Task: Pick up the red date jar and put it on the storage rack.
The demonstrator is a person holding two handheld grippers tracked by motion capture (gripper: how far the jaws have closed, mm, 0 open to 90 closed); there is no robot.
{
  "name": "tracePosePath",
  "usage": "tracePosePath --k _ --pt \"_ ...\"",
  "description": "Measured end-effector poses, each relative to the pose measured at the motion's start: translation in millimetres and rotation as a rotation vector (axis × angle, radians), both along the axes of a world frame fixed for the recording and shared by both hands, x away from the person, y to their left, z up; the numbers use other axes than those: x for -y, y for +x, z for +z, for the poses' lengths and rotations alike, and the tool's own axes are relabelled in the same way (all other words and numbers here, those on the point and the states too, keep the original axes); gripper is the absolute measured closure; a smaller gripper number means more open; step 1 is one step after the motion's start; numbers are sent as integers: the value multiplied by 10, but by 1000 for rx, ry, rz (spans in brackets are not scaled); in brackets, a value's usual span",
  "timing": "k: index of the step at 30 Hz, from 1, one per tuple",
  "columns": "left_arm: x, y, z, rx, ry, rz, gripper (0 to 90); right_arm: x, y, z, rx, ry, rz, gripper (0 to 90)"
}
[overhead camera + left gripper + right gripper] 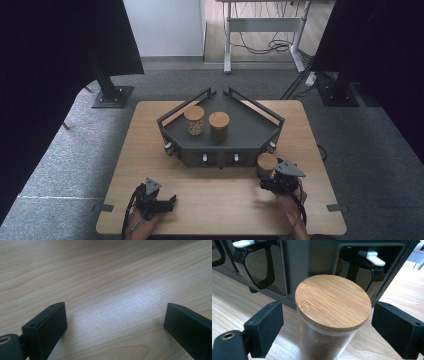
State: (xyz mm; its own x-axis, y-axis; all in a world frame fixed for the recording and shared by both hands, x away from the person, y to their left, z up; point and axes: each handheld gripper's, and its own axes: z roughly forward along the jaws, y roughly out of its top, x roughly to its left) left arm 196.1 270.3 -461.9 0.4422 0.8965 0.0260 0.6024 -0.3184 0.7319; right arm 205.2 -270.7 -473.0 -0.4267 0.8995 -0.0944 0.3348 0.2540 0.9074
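A glass jar point(333, 301) with a round bamboo lid stands on the wooden table point(215, 200), right in front of a dark grey angular rack point(250, 125). My right gripper point(327, 320) is open, one jaw on each side of the jar, with gaps to the glass. From above, this jar point(266, 162) sits at the rack's front right corner with the right gripper point(268, 178) just behind it. My left gripper point(172, 201) rests low at the table's front left, open, over bare wood point(115, 315).
Two more lidded jars point(194, 120) point(219, 126) stand on the rack's top tray. The rack's front holds dark dispensers with white levers point(373, 257). Black stands and a desk frame stand on the carpet beyond the table.
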Motion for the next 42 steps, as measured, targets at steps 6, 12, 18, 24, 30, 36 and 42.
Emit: tracePosePath --k 6,12,18,24,30,36,42 --pt "0 0 0 0 0 0 45 -37 45 -4 2 -6 -2 118" --pt "0 0 -1 0 0 0 45 -79 80 -11 5 -10 -12 133" --pt "0 0 -1 0 0 0 45 -88 111 -12 0 -8 -20 171" --pt "0 0 -2 1 0 0 45 -85 132 -15 -3 4 -29 220" --pt "0 0 -1 1 0 -1 45 -80 128 -13 -13 32 -41 228" --pt "0 -3 0 0 1 -1 45 -95 118 -2 -18 38 -49 230" --pt "0 -4 0 0 1 -2 45 -121 87 20 -16 33 -45 231"
